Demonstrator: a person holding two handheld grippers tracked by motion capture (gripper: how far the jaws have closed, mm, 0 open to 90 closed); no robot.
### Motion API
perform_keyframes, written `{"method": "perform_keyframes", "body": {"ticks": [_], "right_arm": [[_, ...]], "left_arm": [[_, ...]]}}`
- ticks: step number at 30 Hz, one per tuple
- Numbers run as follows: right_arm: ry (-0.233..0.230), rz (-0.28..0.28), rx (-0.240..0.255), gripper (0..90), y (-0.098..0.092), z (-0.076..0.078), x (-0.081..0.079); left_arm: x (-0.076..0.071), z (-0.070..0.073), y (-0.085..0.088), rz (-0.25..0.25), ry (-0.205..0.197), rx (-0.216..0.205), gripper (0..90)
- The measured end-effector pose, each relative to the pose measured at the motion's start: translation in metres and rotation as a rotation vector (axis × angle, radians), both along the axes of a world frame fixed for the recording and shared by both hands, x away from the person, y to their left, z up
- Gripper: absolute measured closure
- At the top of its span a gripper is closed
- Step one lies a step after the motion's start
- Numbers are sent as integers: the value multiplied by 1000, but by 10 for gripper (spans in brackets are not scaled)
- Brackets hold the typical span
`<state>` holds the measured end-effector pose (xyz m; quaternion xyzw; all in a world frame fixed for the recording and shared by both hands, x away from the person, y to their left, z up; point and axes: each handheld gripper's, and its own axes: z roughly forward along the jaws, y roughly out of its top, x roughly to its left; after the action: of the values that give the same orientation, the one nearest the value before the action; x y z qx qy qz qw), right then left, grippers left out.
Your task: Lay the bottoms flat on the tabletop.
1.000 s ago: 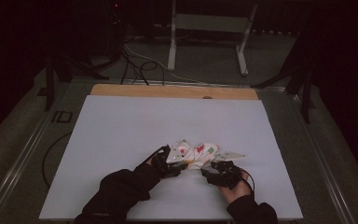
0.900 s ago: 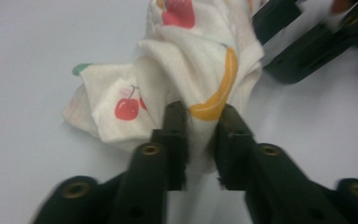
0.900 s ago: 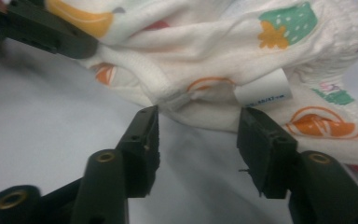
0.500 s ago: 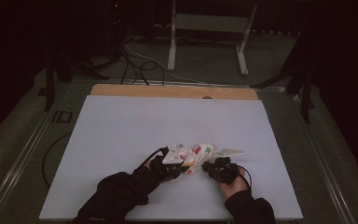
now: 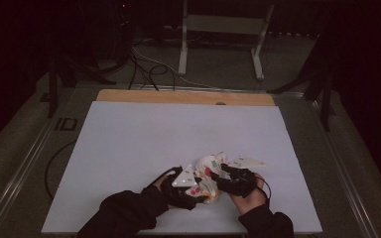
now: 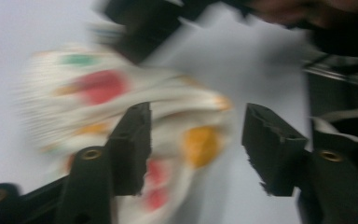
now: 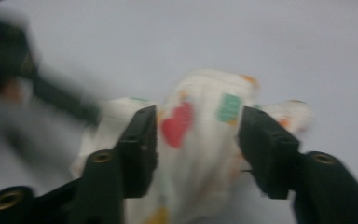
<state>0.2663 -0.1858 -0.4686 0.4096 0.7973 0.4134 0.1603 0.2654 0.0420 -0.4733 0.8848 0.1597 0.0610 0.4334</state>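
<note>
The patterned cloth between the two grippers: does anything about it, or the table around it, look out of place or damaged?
Nothing stands out. The cloth lies bunched near the white table's front edge, between the left gripper and right gripper, both with jaws apart. No tear or spill is visible, though both gripper views are blurred.

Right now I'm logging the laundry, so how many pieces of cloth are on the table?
1: a white patterned cloth, bunched near the table's front edge between the left gripper and right gripper. Folds may hide more.
</note>
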Motion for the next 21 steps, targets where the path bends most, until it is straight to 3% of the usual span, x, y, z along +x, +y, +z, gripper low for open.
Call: {"method": "perform_keyframes", "body": {"ticks": [2,4,6,9,12,16,19,21], "right_arm": [[-13,22,-20,422,10,-2,-2],[-25,28,-56,401,20,-6,-2],[-27,22,-123,396,25,-12,1],[-15,22,-152,411,27,-17,3],[19,7,-210,524,23,-23,6],[18,-4,-225,846,10,-22,8],[13,-10,-222,870,1,-17,8],[5,-11,-201,872,-5,-15,8]], "left_arm": [[10,-3,11,61,3,15,374],[20,-12,19,109,31,23,373],[28,-22,22,130,59,39,400],[35,-35,20,135,77,62,412],[38,-39,15,128,82,70,464],[43,-40,9,140,86,86,600],[44,-39,8,139,94,88,803],[43,-35,9,149,81,86,852]]}}
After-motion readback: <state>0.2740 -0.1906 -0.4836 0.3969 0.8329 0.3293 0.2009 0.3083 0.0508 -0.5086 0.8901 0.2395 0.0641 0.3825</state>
